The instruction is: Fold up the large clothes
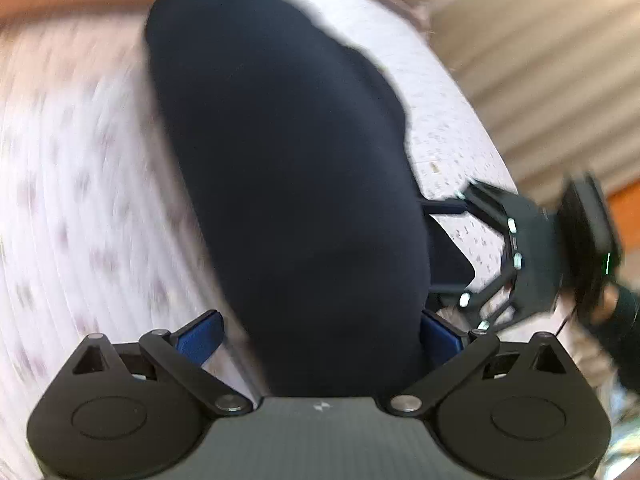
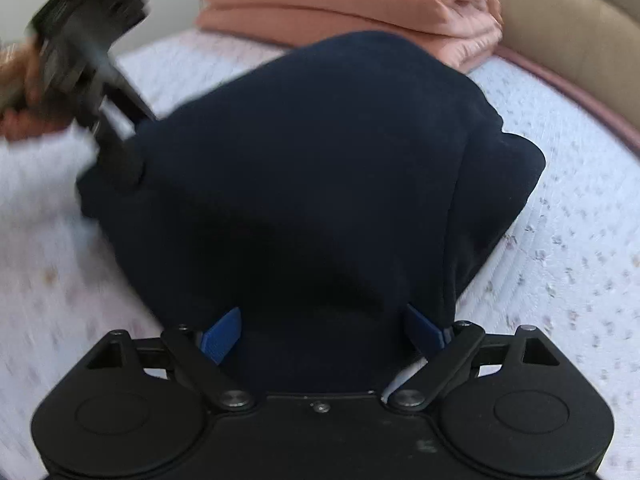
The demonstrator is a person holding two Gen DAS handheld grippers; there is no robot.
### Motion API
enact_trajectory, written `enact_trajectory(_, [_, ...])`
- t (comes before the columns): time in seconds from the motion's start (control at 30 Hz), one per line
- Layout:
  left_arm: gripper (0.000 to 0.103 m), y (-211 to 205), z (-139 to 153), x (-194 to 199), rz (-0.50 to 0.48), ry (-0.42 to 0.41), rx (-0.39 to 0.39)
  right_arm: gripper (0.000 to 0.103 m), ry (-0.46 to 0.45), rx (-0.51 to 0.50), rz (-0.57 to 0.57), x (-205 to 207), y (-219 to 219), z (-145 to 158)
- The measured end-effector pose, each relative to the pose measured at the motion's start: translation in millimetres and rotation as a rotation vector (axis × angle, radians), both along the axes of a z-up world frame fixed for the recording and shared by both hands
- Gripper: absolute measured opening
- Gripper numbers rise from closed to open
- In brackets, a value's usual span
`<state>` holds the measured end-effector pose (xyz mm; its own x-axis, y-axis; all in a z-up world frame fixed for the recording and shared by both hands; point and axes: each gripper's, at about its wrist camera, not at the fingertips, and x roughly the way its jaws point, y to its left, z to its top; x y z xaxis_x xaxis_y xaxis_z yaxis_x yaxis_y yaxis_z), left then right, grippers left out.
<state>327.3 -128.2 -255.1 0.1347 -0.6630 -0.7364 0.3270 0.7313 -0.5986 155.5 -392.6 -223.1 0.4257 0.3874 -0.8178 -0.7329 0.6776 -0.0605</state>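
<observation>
My left gripper stands with its blue pads spread wide, and the dark navy, soft knit garment runs between them without either pad visibly pressing it. My right gripper is spread wide as well, the same navy cloth bunched between its blue pads; whether they pinch it I cannot tell. The garment lies in a heap on the white quilted bedspread with small purple flowers. Beyond it rests a folded salmon-pink blanket, just touching the garment's far edge, against a beige padded headboard.
</observation>
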Motion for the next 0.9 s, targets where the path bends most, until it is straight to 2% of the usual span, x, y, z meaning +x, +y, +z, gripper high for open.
enact_trajectory(0.03, [0.103,-2,1,-2,-0.005,-0.016,0.008,0.103,0.015,-0.011,-0.01,-2,0,0])
enact_trajectory(0.07, [0.103,-4,3,-3,-0.019,-0.047,0.023,0.103,0.07,-0.001,-0.052,2,-4,0])
enact_trajectory(0.13, [0.103,-8,10,-2,-0.031,-0.063,0.042,0.103,0.242,0.039,-0.154,16,-18,-5])
enact_trajectory(0.17, [0.103,-7,9,-1,-0.028,-0.048,0.036,0.103,0.31,0.096,-0.201,22,-30,-6])
enact_trajectory(0.2, [0.103,-8,12,7,-0.021,-0.037,0.029,0.103,0.324,0.12,-0.202,23,-36,-5])
enact_trajectory(0.3, [0.103,12,8,-2,0.003,0.005,0.0,0.102,0.414,0.123,-0.187,30,-48,2])
enact_trajectory(0.33, [0.103,13,11,-4,-0.004,0.023,-0.013,0.102,0.446,0.168,-0.201,34,-56,9])
enact_trajectory(0.4, [0.095,11,21,-17,-0.082,0.018,-0.008,0.102,0.462,0.327,-0.268,47,-79,24])
enact_trajectory(0.43, [0.096,6,30,-23,-0.131,-0.017,-0.008,0.102,0.454,0.408,-0.316,55,-91,33])
enact_trajectory(0.47, [0.098,2,37,-26,-0.146,-0.045,-0.019,0.102,0.434,0.444,-0.344,62,-97,39])
enact_trajectory(0.53, [0.101,6,49,-20,-0.086,-0.072,-0.05,0.102,0.361,0.475,-0.369,80,-102,47])
enact_trajectory(0.6, [0.103,17,54,-2,0.021,-0.064,-0.104,0.102,0.343,0.502,-0.4,99,-100,45])
enact_trajectory(0.7, [0.103,27,52,31,0.153,-0.046,-0.116,0.102,0.385,0.526,-0.448,127,-90,30])
enact_trajectory(0.8, [0.103,23,40,59,0.185,0.021,-0.127,0.102,0.438,0.521,-0.482,139,-79,10])
enact_trajectory(0.9, [0.103,23,25,78,0.227,0.057,-0.084,0.102,0.484,0.478,-0.472,152,-68,-11])
